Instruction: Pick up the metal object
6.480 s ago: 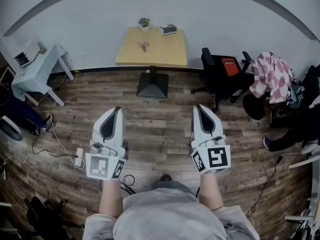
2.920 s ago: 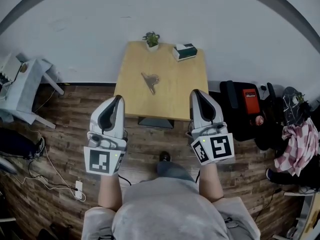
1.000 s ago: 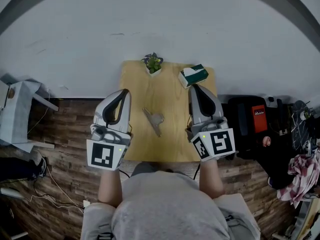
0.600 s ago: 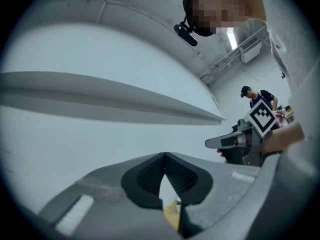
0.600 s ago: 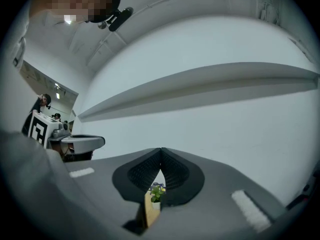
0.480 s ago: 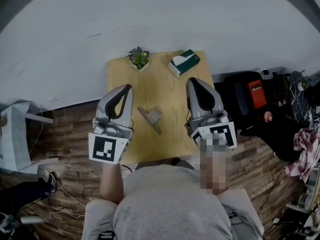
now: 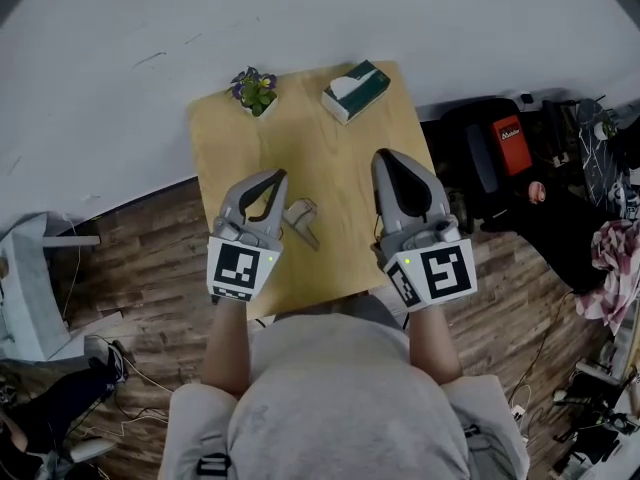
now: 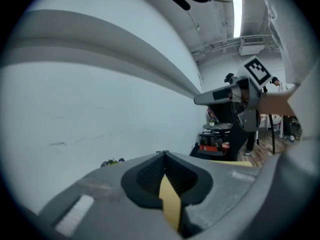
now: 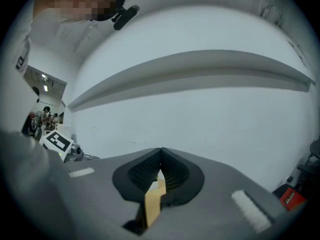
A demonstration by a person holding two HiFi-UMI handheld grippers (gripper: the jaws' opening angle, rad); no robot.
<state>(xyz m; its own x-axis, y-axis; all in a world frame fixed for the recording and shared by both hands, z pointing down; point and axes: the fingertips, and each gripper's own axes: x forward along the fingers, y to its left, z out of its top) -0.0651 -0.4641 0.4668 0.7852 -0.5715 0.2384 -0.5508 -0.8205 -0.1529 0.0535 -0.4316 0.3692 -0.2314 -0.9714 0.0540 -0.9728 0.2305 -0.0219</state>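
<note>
Both claws are over the wooden table (image 7: 310, 148). The left gripper (image 7: 277, 177) is closed tight and empty, just left of the metal object (image 7: 300, 220) lying mid-table. The right gripper (image 7: 386, 157) is closed and empty too, off to the object's right. A plant (image 7: 253, 90) and a tissue box (image 7: 355, 90) sit at the far edge.

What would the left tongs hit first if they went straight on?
Probably nothing on the table: the left tongs aim through the gap between plant and tissue box, towards the wall, though depth is unclear. The metal object lies to their right, off that line.
</note>
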